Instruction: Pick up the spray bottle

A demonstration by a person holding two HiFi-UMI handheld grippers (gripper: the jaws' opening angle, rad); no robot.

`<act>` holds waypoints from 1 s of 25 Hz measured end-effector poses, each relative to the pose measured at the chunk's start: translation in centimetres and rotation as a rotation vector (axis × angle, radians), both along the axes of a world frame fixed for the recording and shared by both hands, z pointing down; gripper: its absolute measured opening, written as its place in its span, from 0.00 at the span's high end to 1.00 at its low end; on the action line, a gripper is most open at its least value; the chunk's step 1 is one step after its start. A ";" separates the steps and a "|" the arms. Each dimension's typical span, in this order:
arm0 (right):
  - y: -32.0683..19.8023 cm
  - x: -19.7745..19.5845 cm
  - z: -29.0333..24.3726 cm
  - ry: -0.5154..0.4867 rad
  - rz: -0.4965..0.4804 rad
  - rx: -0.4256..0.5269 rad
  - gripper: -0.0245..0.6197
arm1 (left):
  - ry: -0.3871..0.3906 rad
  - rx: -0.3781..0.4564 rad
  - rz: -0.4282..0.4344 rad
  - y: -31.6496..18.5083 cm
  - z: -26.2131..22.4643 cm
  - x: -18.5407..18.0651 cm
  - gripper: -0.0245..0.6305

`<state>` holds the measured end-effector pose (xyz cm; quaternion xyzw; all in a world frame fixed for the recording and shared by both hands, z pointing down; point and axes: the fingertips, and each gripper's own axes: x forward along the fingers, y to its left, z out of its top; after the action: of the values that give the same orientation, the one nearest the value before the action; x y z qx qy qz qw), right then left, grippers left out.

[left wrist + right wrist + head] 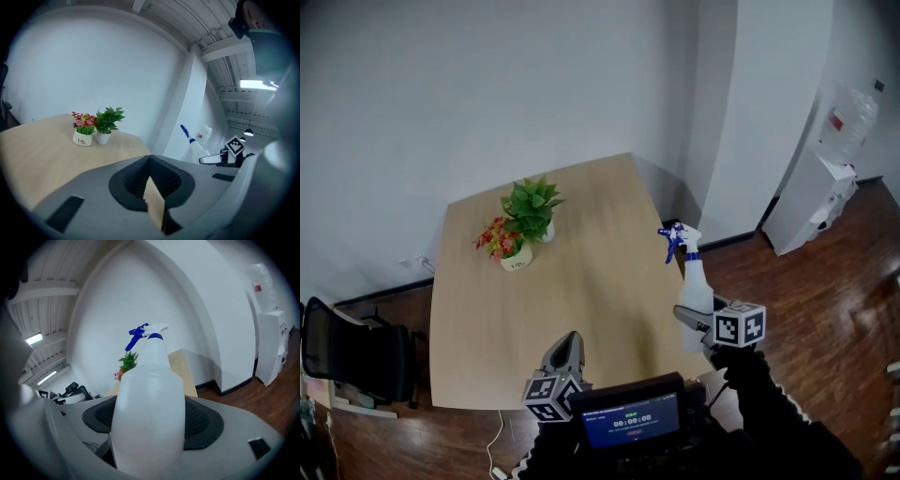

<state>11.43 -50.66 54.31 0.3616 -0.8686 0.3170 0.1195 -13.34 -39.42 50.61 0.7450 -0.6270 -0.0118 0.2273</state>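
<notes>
The spray bottle (pixel 695 289) is translucent white with a blue trigger and a white nozzle head. It stands upright between the jaws of my right gripper (pixel 695 323), which is shut on its body, over the right edge of the wooden table (pixel 581 291). In the right gripper view the bottle (pixel 149 413) fills the middle, with the dark pads (pixel 201 420) against both its sides. My left gripper (pixel 567 351) hangs over the table's front edge, jaws together and holding nothing. The left gripper view shows the bottle (pixel 196 147) far to the right.
A green plant (pixel 532 204) and a pot of red flowers (pixel 502 244) stand at the table's far left. A water dispenser (pixel 816 199) is by the right wall, and a black chair (pixel 347 352) stands left of the table. A small screen (pixel 628 418) sits below, near me.
</notes>
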 end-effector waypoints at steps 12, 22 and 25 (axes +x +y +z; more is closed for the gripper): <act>1.6 4.4 -17.8 -0.127 0.048 0.373 0.36 | -0.016 0.086 0.007 0.0 -4.9 1.5 0.97; 1.4 4.6 -18.3 -0.129 0.062 0.415 0.36 | -0.028 0.124 -0.021 -0.3 -5.9 -0.2 0.97; 1.2 4.6 -18.2 -0.125 0.072 0.432 0.36 | -0.037 0.139 -0.029 -0.5 -6.1 -0.9 0.97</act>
<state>16.01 -49.47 36.07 0.3891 -0.9086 0.1495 -0.0259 -14.24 -39.96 44.52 0.7498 -0.6396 -0.0450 0.1633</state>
